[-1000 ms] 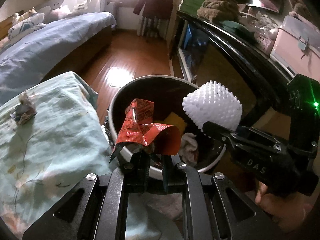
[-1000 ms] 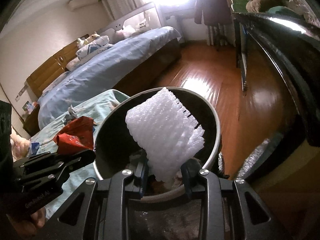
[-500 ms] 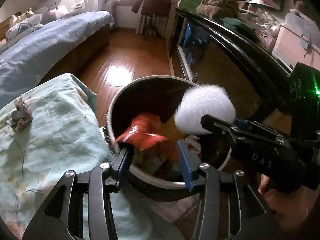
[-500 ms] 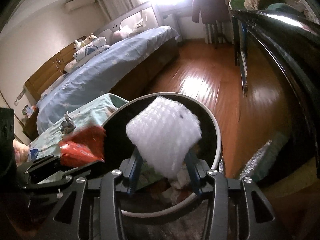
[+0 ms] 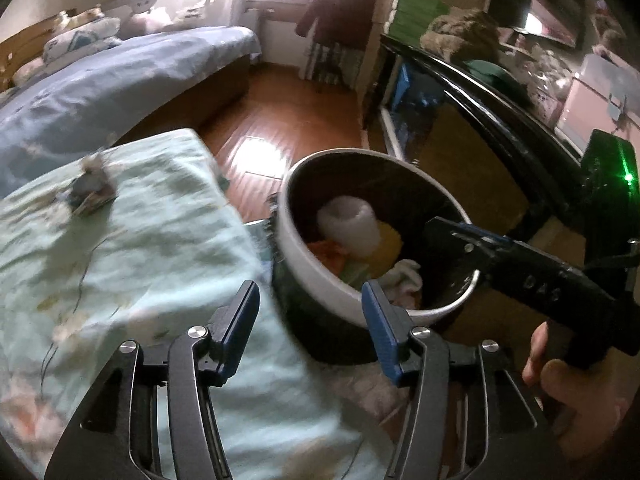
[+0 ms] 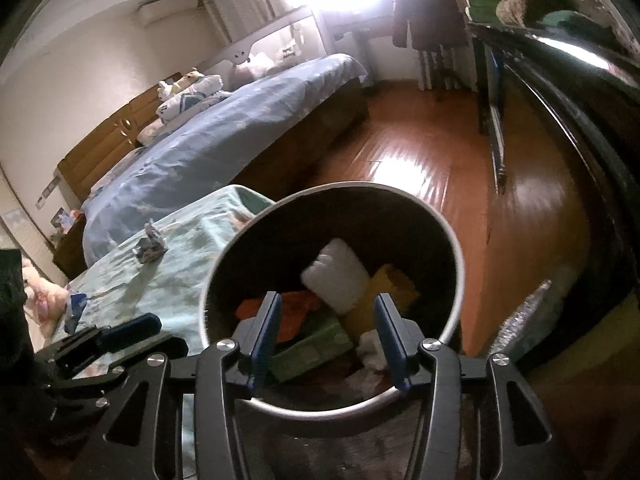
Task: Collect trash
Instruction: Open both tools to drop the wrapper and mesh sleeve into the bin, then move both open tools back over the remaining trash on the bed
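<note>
A round trash bin with a white rim stands beside the bed; it also shows in the right wrist view. Inside it lie the white foam net, the red wrapper, a yellow piece and green packaging. The foam net and the wrapper also show in the left wrist view. My left gripper is open and empty at the bin's near rim. My right gripper is open and empty above the bin. A crumpled piece of trash lies on the pale green sheet; it also shows in the right wrist view.
The pale green sheet covers the surface left of the bin. A bed with a blue cover lies beyond. A dark cabinet with clutter on top runs along the right. A wooden floor lies between them.
Both grippers opened. The red wrapper and the white foam net dropped into the bin. The left gripper swung left toward the sheet.
</note>
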`<state>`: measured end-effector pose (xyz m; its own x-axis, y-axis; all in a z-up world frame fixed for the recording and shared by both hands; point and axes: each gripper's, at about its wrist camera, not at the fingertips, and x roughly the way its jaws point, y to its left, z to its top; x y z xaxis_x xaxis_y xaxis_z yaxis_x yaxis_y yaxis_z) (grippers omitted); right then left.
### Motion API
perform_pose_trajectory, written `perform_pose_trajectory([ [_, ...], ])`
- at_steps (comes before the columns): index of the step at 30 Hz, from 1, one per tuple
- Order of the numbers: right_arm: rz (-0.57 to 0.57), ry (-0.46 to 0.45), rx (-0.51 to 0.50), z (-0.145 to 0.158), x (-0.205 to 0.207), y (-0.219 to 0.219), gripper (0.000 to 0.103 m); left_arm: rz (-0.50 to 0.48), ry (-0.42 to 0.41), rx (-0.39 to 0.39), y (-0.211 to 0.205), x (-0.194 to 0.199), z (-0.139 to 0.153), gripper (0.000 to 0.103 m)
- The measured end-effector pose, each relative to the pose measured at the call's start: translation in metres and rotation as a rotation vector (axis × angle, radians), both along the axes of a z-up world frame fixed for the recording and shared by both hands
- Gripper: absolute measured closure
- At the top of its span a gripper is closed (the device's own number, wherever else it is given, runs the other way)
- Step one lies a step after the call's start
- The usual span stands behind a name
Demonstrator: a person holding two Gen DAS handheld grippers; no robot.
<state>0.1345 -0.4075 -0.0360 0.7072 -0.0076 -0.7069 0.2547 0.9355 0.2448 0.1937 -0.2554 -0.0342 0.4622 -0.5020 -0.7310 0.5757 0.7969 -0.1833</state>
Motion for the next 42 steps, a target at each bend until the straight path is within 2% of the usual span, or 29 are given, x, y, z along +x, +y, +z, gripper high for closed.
perform_pose_trajectory([
  [4, 0.035, -0.021, 0.002, 0.006, -0.001, 0.017, 0.045, 0.059, 0.01, -0.01, 0.027, -0.002, -0.004, 0.049],
  [8, 0.077, -0.041, 0.005, 0.012, 0.001, 0.037, 0.037, 0.13, 0.037, -0.022, 0.057, -0.003, -0.009, 0.042],
  [19, 0.192, -0.055, 0.03, 0.014, 0.015, 0.097, 0.021, 0.289, 0.07, -0.048, 0.135, -0.004, -0.016, 0.042],
  [21, 0.212, -0.048, 0.04, 0.012, 0.019, 0.108, 0.019, 0.332, 0.049, -0.027, 0.148, -0.006, -0.016, 0.041],
  [25, 0.256, -0.024, 0.034, 0.006, 0.028, 0.133, 0.017, 0.419, -0.014, 0.037, 0.171, -0.009, -0.016, 0.019],
  [27, 0.28, -0.012, 0.028, 0.002, 0.032, 0.144, 0.016, 0.459, -0.03, 0.054, 0.185, -0.008, -0.016, 0.015],
  [29, 0.303, 0.0, 0.01, -0.001, 0.038, 0.157, 0.015, 0.499, -0.023, 0.078, 0.199, -0.006, -0.017, 0.007],
  [42, 0.393, 0.056, -0.022, -0.026, 0.075, 0.205, 0.013, 0.632, -0.039, 0.153, 0.262, 0.009, -0.028, 0.005],
])
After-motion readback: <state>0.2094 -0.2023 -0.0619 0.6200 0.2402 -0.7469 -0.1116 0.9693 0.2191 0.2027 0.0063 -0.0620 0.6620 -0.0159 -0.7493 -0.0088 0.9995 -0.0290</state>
